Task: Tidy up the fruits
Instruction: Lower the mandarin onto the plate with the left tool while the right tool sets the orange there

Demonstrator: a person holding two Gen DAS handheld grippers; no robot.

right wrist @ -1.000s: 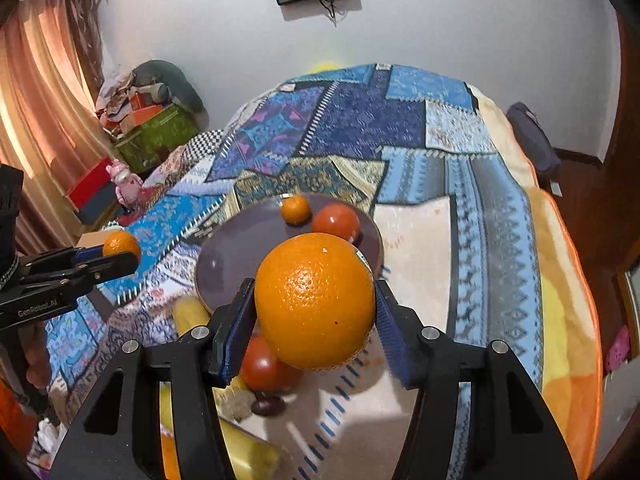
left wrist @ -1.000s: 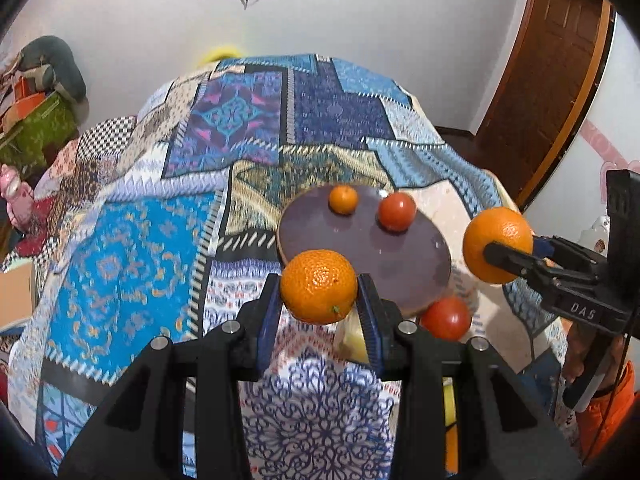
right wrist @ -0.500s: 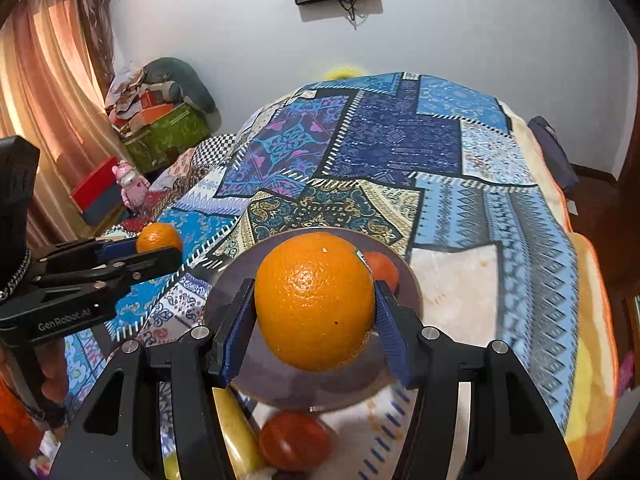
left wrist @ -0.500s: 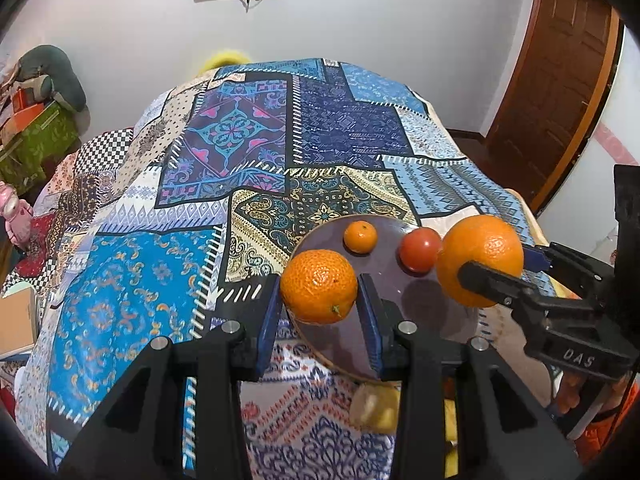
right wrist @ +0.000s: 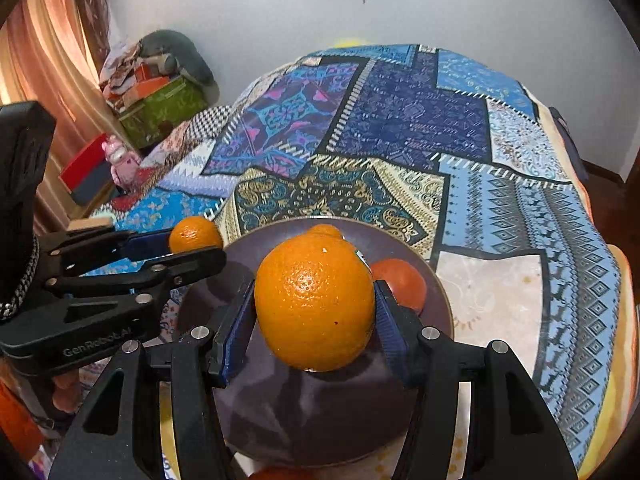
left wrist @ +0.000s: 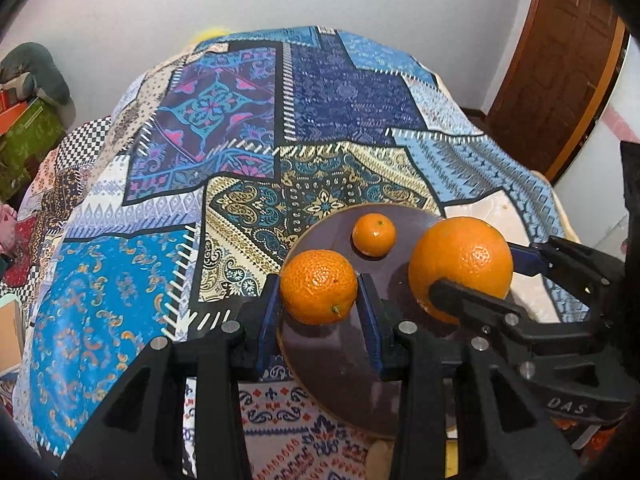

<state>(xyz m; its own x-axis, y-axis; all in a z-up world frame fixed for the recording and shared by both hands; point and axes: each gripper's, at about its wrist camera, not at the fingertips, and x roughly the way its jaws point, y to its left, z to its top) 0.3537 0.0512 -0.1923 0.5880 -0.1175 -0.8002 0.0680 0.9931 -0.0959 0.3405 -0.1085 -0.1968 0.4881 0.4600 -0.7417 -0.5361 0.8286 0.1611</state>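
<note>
My left gripper [left wrist: 319, 294] is shut on a small orange mandarin [left wrist: 318, 287] and holds it over the near left rim of a dark purple plate [left wrist: 340, 356]. My right gripper [right wrist: 315, 312] is shut on a large orange [right wrist: 315, 302] above the middle of the plate [right wrist: 280, 412]. The large orange also shows in the left wrist view [left wrist: 460, 264], and the mandarin in the right wrist view [right wrist: 195, 235]. On the plate lie a tiny mandarin [left wrist: 373, 234] and a red tomato [right wrist: 402, 282].
The plate rests on a bed with a patchwork blue cover [left wrist: 224, 152]. Part of a red fruit [right wrist: 280, 473] shows below the plate's near edge. Boxes and clothes [right wrist: 158, 92] are piled at the left wall. A brown door [left wrist: 560, 60] stands at the right.
Both grippers have moved forward and down over the plate with their fruits. The plate now looks nearer and larger, and the loose fruit in front of it has dropped out of view.
</note>
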